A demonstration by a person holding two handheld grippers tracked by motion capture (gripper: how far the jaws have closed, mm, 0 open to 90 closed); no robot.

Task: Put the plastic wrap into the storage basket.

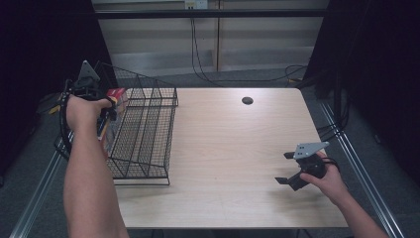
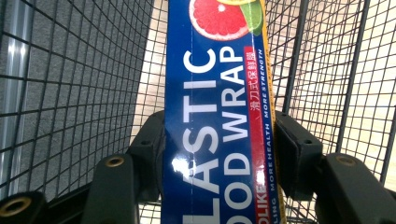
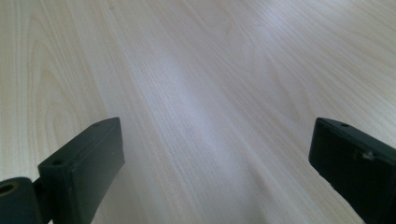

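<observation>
In the high view, nearest the bottom edge, the person's two forearms rise into the frame, one at lower left and one at lower right. At the lower right the right gripper (image 1: 286,168) is held just above the wooden table (image 1: 233,148), its jaws standing wide apart with nothing between them; the right gripper view looks along those two black jaws at the bottom corners of the frame, with bare pale wood grain between and beyond them. Farther up, at the left of the high view, a black wire basket (image 1: 143,139) sits on the table's left edge, its long side running up the frame. At its upper left end the left gripper (image 1: 106,111) is held over the basket's left wall, and a box of plastic food wrap (image 1: 116,95) shows red and blue beside the hand. In the left gripper view the jaws are clamped on that box (image 2: 215,121) from both sides, the blue carton with white lettering and a grapefruit picture running up the middle of the frame, inside the basket's mesh walls (image 2: 79,84). Near the table's far edge, upper centre, is a dark round hole (image 1: 247,100).
</observation>
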